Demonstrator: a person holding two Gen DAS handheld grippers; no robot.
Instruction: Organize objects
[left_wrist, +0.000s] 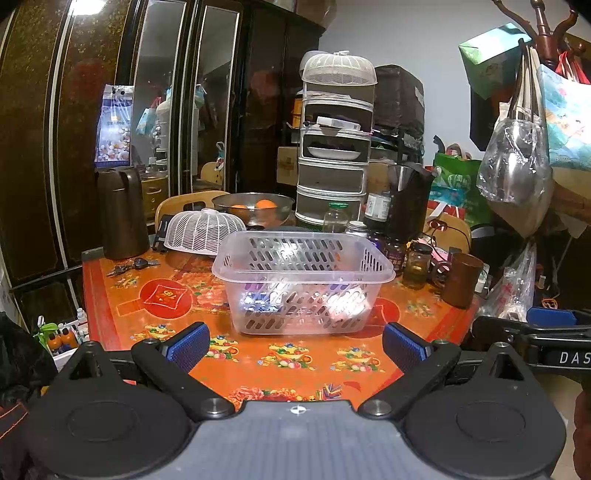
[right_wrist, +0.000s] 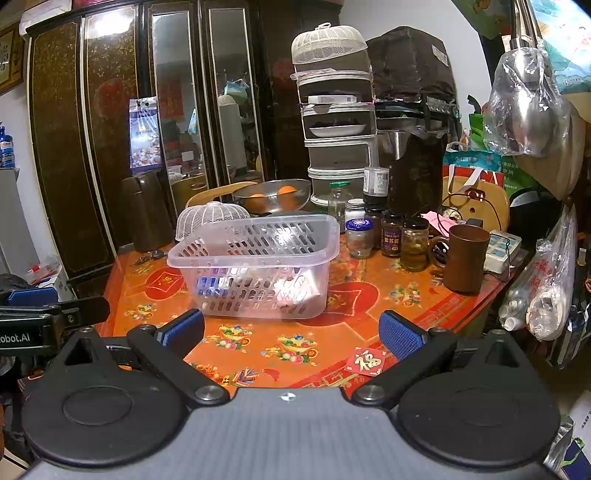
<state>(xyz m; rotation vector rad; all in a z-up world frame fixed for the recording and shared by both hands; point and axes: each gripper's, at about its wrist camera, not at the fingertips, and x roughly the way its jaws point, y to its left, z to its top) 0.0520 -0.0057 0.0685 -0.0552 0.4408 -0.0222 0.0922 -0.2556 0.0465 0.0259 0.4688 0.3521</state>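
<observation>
A clear slotted plastic basket (left_wrist: 303, 280) stands in the middle of the orange patterned table (left_wrist: 258, 354); it also shows in the right wrist view (right_wrist: 258, 266). Inside it lie small packets, white and purple-blue, blurred through the wall. My left gripper (left_wrist: 295, 347) is open and empty, held back from the basket near the table's front edge. My right gripper (right_wrist: 291, 334) is open and empty, also in front of the basket. A red envelope (right_wrist: 365, 361) with a gold character lies on the table by my right finger.
Several glass jars (right_wrist: 391, 236) and a brown cup (right_wrist: 463, 264) stand right of the basket. A white mesh cover (left_wrist: 203, 230), a bowl of oranges (left_wrist: 255, 208), a brown jug (left_wrist: 122, 212) and keys (left_wrist: 133, 266) sit behind and left. A tiered food rack (left_wrist: 336, 147) stands at the back.
</observation>
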